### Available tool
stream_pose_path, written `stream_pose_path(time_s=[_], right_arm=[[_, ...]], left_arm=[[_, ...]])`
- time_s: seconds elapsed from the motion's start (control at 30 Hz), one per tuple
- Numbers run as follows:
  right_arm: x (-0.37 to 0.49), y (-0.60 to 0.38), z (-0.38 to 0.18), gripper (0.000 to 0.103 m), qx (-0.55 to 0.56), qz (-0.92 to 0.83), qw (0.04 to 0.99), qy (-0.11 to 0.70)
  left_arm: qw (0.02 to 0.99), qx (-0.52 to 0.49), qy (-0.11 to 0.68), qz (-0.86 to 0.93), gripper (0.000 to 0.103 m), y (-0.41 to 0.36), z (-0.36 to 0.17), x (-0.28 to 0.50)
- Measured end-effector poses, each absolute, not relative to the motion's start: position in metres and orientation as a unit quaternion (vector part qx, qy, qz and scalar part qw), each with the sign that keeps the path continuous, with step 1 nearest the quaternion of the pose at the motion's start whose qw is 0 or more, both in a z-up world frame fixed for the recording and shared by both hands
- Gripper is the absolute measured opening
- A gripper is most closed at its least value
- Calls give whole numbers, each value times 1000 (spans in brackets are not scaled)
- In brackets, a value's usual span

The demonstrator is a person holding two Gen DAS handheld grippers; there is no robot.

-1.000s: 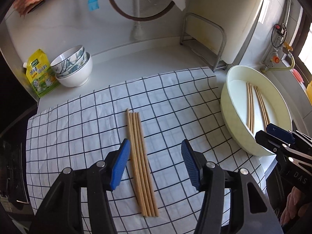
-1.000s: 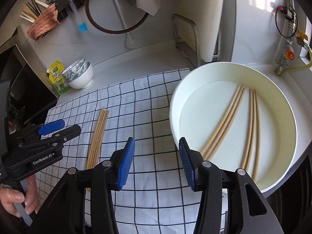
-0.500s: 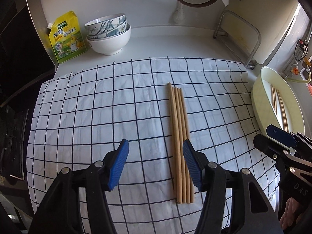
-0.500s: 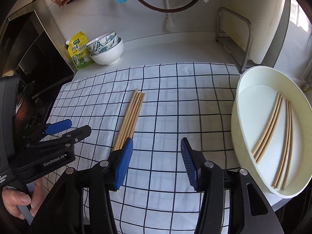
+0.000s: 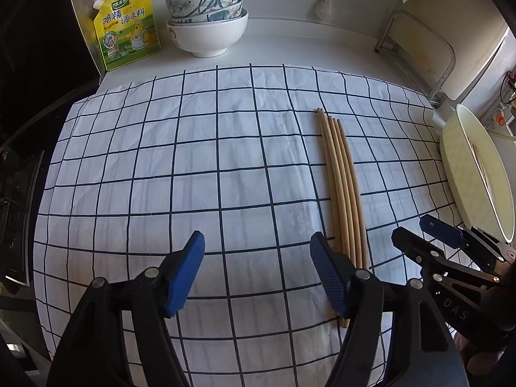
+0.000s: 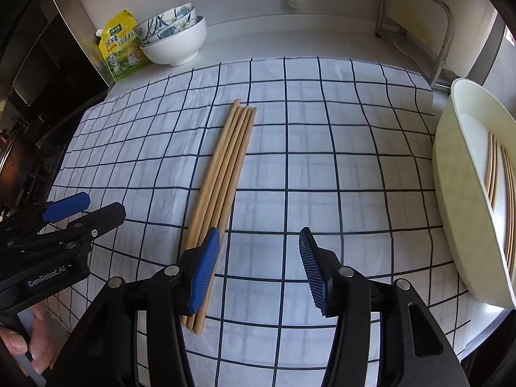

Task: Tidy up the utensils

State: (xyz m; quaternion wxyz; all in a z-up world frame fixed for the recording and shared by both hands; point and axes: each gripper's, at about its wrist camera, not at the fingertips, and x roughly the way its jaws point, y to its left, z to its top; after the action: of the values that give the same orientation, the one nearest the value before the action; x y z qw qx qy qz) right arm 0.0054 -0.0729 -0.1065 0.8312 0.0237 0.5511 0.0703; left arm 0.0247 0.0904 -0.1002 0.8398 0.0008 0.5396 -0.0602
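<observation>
Several wooden chopsticks [image 5: 342, 187] lie side by side on a white checked cloth [image 5: 193, 177]; they also show in the right wrist view [image 6: 222, 174]. More chopsticks [image 6: 500, 174] lie in a cream oval basin [image 6: 458, 174] at the right, also seen in the left wrist view [image 5: 467, 174]. My left gripper [image 5: 258, 271] is open and empty, its right finger beside the chopsticks' near ends. My right gripper [image 6: 258, 264] is open and empty, its left finger over the chopsticks' near ends.
Stacked bowls [image 5: 206, 29] and a yellow seasoning pouch [image 5: 127, 25] stand at the back left. A metal rack [image 6: 416, 22] stands at the back right. A dark stove [image 6: 19, 167] lies left of the cloth.
Both grippers have swung left and lower over the cloth. The basin has slid toward the right edge of both views. The chopsticks now sit near the fingers.
</observation>
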Motion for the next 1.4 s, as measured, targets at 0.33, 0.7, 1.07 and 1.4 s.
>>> stream_pose_path(time_s=[0.33,0.7,1.07,1.4], right_arm=[[7,-56,-120,49,13,57,831,554],[10,-57,-126,52,6,37,829,558],[7,-80,-125,52,19,15,833,553],[3,-110,-121,52,43,1,835,549]], left_arm=[[833,8,549,-74,67,95,-113,27],[834,6,545,-89,67,91,-114,31],[834,14,539,-116,67,73,-115,33],[833,36,534,-141,67,40,-124,40]])
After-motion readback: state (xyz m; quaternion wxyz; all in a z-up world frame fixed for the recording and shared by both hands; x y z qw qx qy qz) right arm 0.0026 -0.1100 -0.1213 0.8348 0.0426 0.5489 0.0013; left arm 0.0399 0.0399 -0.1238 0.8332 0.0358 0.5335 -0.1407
